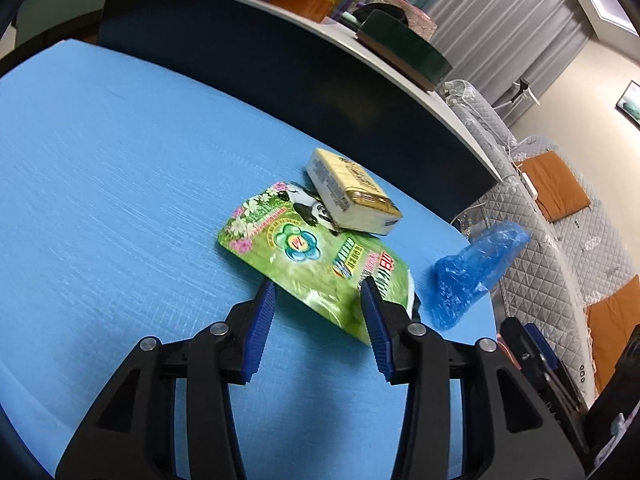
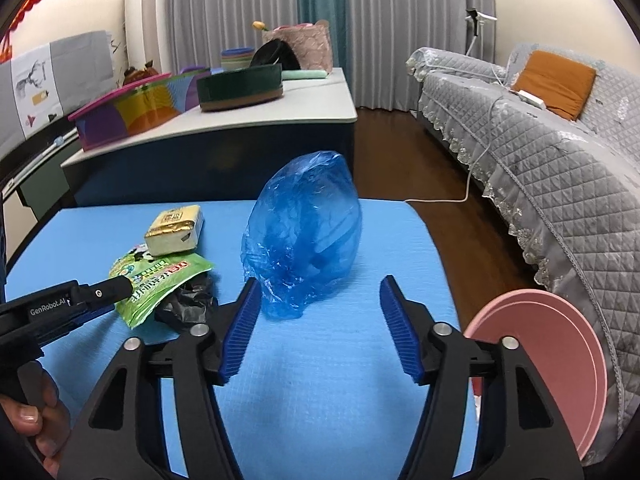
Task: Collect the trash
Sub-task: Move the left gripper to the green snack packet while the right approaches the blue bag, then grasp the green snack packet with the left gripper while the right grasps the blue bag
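Two wrist views, low over the blue tabletop point(image 1: 100, 184)

Each looks forward and down along its gripper, close in; both share the green packet point(image 1: 316, 264) point(image 2: 160, 280) and blue bag point(image 1: 472, 268) point(image 2: 304, 232).

Box point(image 2: 174, 228) atop pouch point(image 2: 160, 280); bag point(image 2: 302, 232) right, apart.
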A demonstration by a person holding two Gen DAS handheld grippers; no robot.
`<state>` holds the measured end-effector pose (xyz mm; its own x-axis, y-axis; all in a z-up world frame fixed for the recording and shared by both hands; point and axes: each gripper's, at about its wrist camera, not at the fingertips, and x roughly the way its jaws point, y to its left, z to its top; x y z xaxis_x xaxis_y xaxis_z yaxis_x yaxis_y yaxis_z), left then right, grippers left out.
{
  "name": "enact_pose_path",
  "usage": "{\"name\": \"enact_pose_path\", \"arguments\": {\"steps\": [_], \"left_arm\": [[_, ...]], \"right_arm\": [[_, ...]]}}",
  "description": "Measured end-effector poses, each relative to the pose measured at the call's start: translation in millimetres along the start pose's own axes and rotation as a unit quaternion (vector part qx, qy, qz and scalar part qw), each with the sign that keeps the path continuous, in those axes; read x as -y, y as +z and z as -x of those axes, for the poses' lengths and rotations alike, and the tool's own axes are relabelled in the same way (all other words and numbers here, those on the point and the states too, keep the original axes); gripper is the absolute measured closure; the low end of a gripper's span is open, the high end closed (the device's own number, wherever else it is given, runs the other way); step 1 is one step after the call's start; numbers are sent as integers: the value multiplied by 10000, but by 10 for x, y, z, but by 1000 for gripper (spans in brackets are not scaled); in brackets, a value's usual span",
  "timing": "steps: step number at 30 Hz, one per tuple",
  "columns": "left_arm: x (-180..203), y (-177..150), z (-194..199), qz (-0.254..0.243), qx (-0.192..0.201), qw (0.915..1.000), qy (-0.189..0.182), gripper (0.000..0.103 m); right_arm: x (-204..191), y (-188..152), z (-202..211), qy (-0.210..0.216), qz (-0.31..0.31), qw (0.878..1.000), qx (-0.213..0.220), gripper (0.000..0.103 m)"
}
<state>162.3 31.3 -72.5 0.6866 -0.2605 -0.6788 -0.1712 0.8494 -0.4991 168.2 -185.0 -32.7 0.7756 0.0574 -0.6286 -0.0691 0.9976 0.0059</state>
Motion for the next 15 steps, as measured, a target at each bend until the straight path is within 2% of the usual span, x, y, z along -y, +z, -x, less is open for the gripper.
{"name": "enact_pose_path", "arguments": {"steps": [6, 9, 15], "left_arm": [[4, 76, -52, 128, 19, 9999, -34, 60], [-11, 101, -75, 175, 2, 9998, -48, 60], [24, 102, -36, 110, 32, 9998, -169, 78]], "right_arm": [[-69, 101, -198, 7, 155, 9998, -102, 30], [-118, 152, -343, -22, 254, 9995, -199, 29], [-197, 162, -558, -25, 370, 9982, -465, 30]]}}
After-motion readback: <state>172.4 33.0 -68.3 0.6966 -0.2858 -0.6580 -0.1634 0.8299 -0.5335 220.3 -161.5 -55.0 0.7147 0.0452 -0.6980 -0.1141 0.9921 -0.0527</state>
